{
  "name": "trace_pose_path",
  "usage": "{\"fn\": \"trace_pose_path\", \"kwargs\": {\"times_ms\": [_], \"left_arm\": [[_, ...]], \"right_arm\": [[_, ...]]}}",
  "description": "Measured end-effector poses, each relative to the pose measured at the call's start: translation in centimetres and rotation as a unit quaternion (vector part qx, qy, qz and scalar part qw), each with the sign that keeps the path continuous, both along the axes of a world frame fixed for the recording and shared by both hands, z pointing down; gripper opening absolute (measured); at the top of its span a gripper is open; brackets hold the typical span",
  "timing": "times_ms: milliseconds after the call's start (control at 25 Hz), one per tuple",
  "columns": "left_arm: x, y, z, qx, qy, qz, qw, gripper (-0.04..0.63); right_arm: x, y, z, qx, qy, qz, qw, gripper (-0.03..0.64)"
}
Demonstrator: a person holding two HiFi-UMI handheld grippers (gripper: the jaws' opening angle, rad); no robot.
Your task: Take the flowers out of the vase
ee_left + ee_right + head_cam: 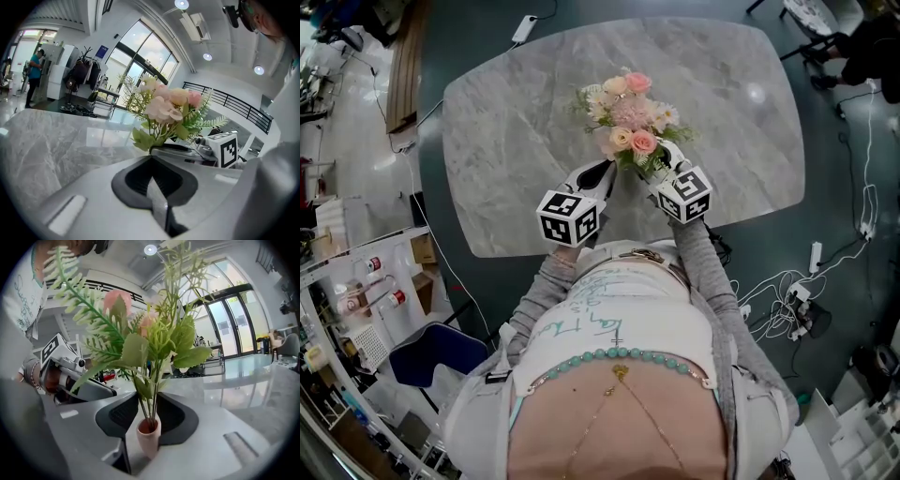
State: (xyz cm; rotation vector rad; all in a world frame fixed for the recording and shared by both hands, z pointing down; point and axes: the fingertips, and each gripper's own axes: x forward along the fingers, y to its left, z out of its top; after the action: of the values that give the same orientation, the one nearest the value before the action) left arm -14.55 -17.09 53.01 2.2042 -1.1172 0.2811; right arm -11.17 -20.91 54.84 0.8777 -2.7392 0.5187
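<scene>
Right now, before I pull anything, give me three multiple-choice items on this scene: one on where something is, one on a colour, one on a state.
1. Where is the vase?
A. lying on the floor
B. between the jaws of the right gripper
C. up on a shelf

2. What colour is the vase?
A. pale pink
B. dark blue
C. black

3. What state are the flowers in?
A. scattered loose
B. lying beside the vase
C. standing with their stems in the vase

Answers:
1 B: the right gripper view shows the vase wedged between that gripper's jaws.
2 A: its wall is pale pink in that view.
3 C: the green stems run down into its mouth.
</scene>
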Motion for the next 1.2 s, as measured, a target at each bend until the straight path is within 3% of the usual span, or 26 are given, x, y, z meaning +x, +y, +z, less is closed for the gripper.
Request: {"fn": "trace_pose_path", "kwargs": {"times_ms": [680, 1200], "left_arm": [[1.6, -0.1, -2.0, 0.017, 0.019, 0.039, 0.9989, 0.0], [-0.2, 0.7, -1.6, 0.009, 0.012, 0.006, 0.9999, 0.0]], "right_arm": [[1.4, 1.8, -0.6, 0.015, 0.007, 0.037, 0.999, 0.166], [3.1, 2.6, -0.7, 0.016, 0.01, 0.048, 0.999, 0.169]]}}
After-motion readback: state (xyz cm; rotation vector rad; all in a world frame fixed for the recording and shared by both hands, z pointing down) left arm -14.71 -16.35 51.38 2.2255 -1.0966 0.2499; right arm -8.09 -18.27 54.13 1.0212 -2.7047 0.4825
